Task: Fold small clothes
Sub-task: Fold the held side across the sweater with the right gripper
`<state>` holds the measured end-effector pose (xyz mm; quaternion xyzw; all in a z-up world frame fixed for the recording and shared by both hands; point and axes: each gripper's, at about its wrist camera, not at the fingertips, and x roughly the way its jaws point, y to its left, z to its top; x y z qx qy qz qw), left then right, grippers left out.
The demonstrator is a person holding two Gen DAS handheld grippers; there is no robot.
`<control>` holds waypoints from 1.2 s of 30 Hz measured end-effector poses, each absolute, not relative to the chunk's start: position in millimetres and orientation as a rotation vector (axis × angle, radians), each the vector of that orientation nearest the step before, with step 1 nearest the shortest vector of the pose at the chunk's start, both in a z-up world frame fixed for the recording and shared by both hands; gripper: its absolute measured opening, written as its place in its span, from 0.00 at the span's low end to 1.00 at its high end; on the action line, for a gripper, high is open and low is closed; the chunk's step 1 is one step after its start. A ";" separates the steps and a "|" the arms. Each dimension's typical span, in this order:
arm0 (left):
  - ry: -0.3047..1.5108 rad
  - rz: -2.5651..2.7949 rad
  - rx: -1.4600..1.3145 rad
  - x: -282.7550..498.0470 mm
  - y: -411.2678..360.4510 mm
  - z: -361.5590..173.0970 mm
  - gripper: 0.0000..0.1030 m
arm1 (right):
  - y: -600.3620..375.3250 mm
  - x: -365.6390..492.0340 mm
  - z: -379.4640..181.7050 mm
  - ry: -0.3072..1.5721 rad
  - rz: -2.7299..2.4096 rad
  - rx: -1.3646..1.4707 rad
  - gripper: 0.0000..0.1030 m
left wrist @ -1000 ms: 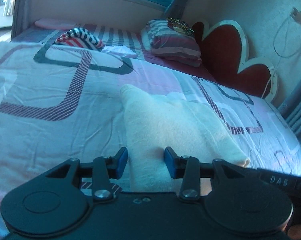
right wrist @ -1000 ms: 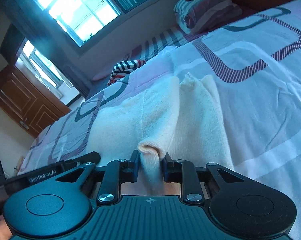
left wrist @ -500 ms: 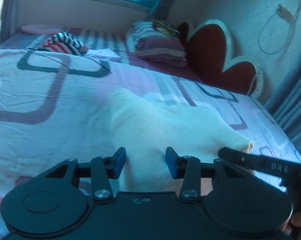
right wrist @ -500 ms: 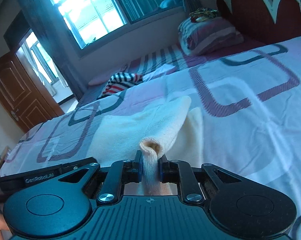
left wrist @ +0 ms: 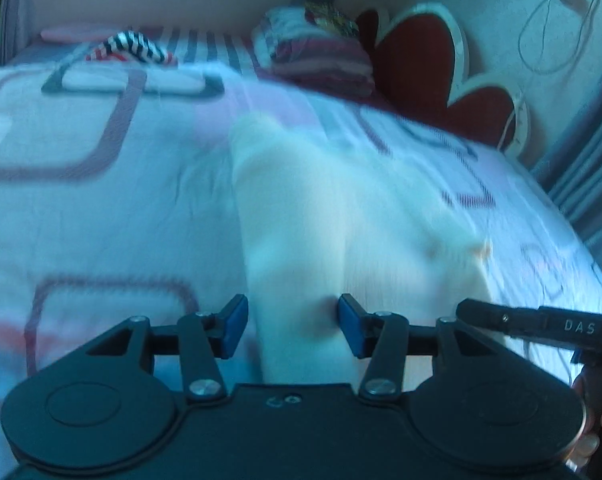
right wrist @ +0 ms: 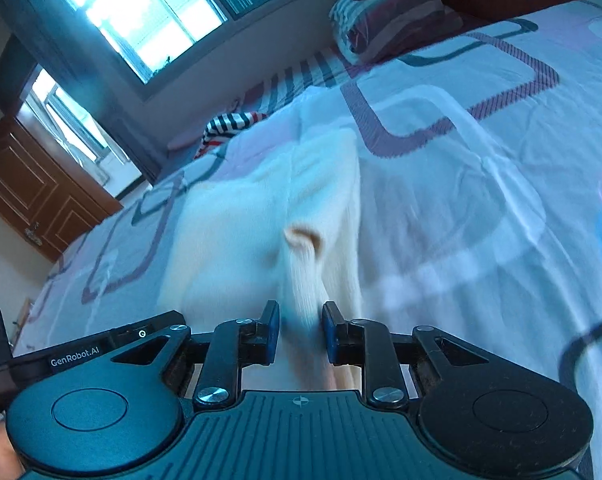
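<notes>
- While I look along my left gripper [left wrist: 289, 330], its blue pads stand wide apart, clamping nothing, with the cream garment [left wrist: 341, 216] lying on the bedspread [left wrist: 81, 216] between and beyond them.
- Left of the garment I have open patterned bedspread; a striped cloth [left wrist: 131, 46] lies far back.
- Right of it, the bed edge runs near the grey curtain [left wrist: 585, 176].
- On my right gripper [right wrist: 299, 330], a ribbed cuff [right wrist: 303, 264] of the garment stands between the parted pads; blur hides whether they touch it, so I cannot tell its grip.
- No containers are in my views.
</notes>
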<state>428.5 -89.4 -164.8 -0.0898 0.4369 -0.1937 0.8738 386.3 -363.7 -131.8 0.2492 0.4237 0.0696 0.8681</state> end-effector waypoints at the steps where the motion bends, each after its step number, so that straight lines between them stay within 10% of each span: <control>1: 0.924 -0.409 -0.196 423.1 -87.7 -168.6 0.48 | -363.1 381.1 -132.2 0.900 0.146 0.522 0.22; 20: 0.912 -0.418 -0.225 369.6 -85.2 -172.7 0.22 | -356.9 325.4 -136.6 0.968 0.054 0.413 0.02; 36: 0.852 -0.345 -0.087 362.2 -97.5 -145.6 0.51 | -335.0 330.1 -97.0 0.861 0.019 0.259 0.03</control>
